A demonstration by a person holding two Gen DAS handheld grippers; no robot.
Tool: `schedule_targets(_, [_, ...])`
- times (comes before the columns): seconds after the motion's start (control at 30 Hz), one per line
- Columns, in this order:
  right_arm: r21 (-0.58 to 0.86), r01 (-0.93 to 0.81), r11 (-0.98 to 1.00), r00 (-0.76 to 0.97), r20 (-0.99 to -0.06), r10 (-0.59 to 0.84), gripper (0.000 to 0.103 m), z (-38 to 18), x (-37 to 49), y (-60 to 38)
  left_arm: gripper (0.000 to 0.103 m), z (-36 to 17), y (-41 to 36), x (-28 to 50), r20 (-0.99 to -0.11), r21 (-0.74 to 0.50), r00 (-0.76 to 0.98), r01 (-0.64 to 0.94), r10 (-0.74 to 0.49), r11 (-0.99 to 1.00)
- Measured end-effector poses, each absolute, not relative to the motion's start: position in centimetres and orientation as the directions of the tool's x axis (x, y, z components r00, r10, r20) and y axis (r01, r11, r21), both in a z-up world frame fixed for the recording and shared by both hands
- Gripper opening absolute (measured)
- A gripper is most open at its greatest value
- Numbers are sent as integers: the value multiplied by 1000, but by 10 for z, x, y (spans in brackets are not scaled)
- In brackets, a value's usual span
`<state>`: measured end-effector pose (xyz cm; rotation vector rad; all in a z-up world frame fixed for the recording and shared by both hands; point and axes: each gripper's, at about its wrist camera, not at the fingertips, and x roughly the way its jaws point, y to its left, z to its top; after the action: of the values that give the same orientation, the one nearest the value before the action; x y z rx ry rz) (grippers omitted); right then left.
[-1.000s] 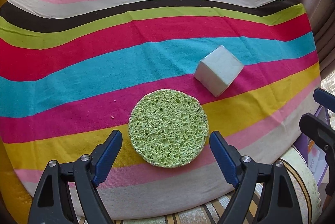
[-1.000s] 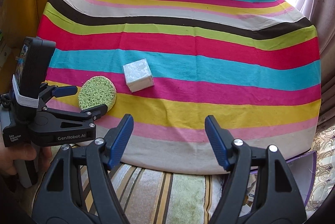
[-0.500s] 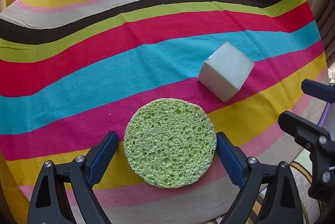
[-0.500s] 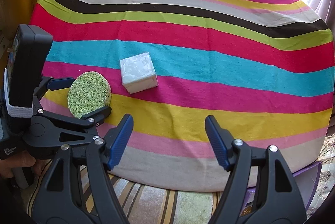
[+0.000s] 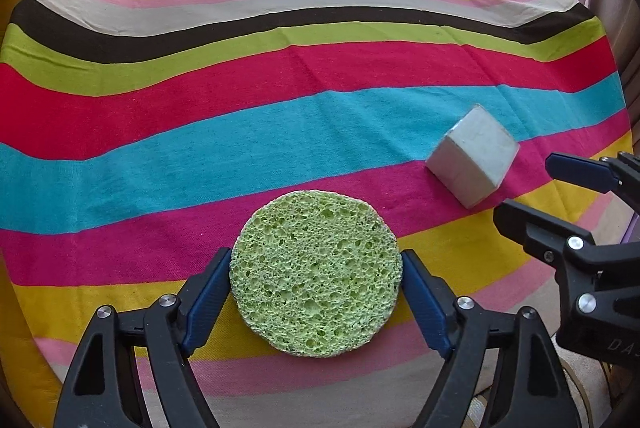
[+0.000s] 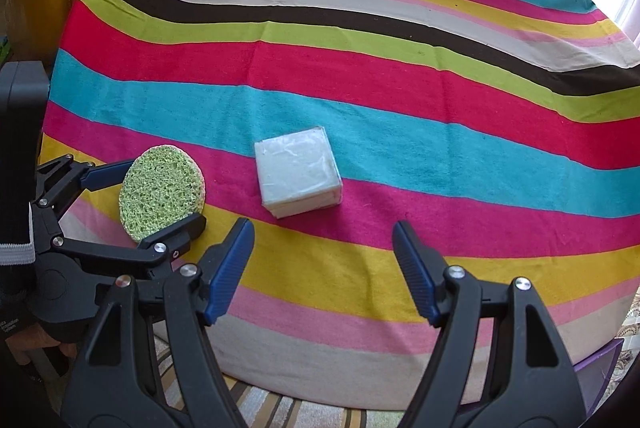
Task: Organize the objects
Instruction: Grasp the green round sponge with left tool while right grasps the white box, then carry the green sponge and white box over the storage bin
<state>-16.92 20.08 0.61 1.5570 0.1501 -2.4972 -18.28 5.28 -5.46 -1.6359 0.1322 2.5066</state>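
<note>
The right hand-held gripper (image 6: 322, 252) hangs with jaws apart and nothing between them, just short of a white cube (image 6: 298, 169) on the striped cloth (image 6: 440, 99) over the counter. At left, the left hand-held gripper (image 6: 154, 189) is closing around a round green sponge (image 6: 162, 191).

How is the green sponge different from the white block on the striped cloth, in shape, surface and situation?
The green sponge is a flat round disc; the white block is a boxy cube. The sponge is rough and full of holes; the block is smooth and looks wrapped in clear film. The sponge lies between the closing jaws of the left gripper; the block lies free, ahead of the open right gripper. Both rest on the striped cloth.
</note>
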Motion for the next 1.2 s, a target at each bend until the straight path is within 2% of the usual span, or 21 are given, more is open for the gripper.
schedule_targets(0.43, [1, 239, -971, -426, -899, -106, 73, -13, -200, 187, 82, -50, 23, -180, -904, -31, -424, -77, 61, -997])
schedule_targets(0.5, [-4, 241, -970, -423, -901, -102, 64, -16, -204, 186, 82, -49, 19, -182, -900, -31, -431, -67, 58, -997])
schedule_targets(0.53, [-4, 242, -970, -418, -903, -101, 53, -18, -205, 185, 82, -49, 17, -181, -899, -31, -435, -62, 55, -998])
schedule_targets(0.57, [-13, 239, -971, -424, -901, -93, 48, -18, -204, 185, 82, -48, 23, -180, -897, -31, -438, -55, 52, -998])
schedule_targets(1.2, [-61, 153, -986, -477, -879, -19, 48, 8, -159, 199, 82, -2, 45, -128, -851, -38, -520, -76, 72, -996])
